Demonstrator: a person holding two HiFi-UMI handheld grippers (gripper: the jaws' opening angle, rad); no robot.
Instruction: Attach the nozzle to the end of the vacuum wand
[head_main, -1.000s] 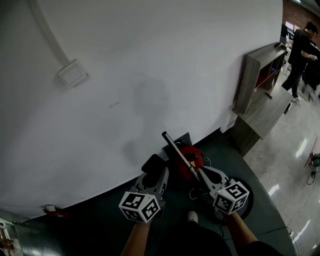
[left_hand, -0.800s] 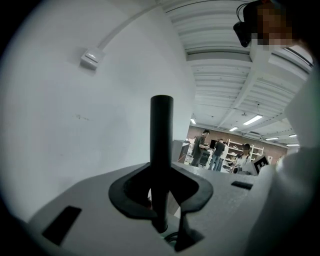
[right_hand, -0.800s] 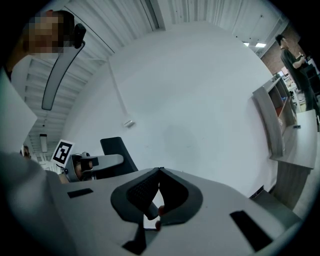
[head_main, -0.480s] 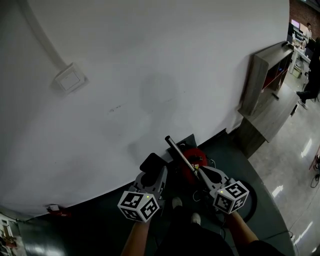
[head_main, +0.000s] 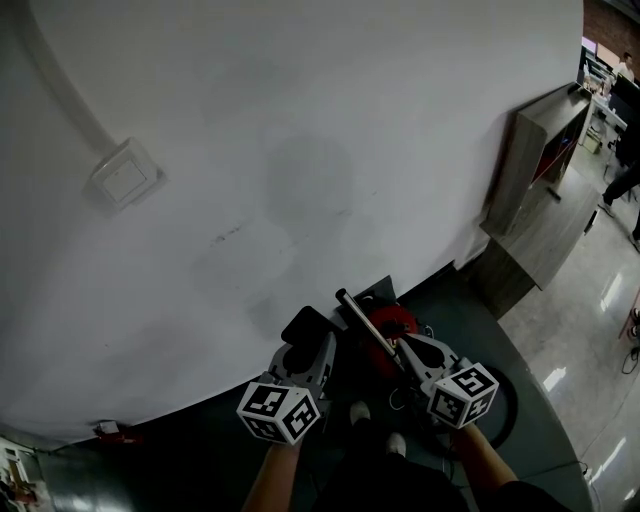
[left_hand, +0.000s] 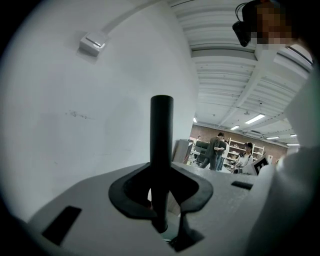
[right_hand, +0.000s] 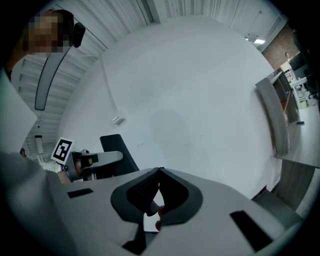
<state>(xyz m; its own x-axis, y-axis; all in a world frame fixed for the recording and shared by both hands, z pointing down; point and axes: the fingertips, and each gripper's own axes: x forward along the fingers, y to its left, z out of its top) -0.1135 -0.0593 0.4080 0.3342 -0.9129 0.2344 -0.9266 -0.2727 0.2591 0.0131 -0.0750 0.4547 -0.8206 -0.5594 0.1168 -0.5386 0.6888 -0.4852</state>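
Broad white wall over most of the head view, with dark floor along six o'clock. Low at centre, a round red vacuum canister, crossed from eleven to five o'clock by a slim silver metal wand. Right gripper just beside the wand's five o'clock end, jaws squeezed fully together. Left gripper at nine o'clock of the canister, jaws part-spread and clamped on the black plastic nozzle, held upright.
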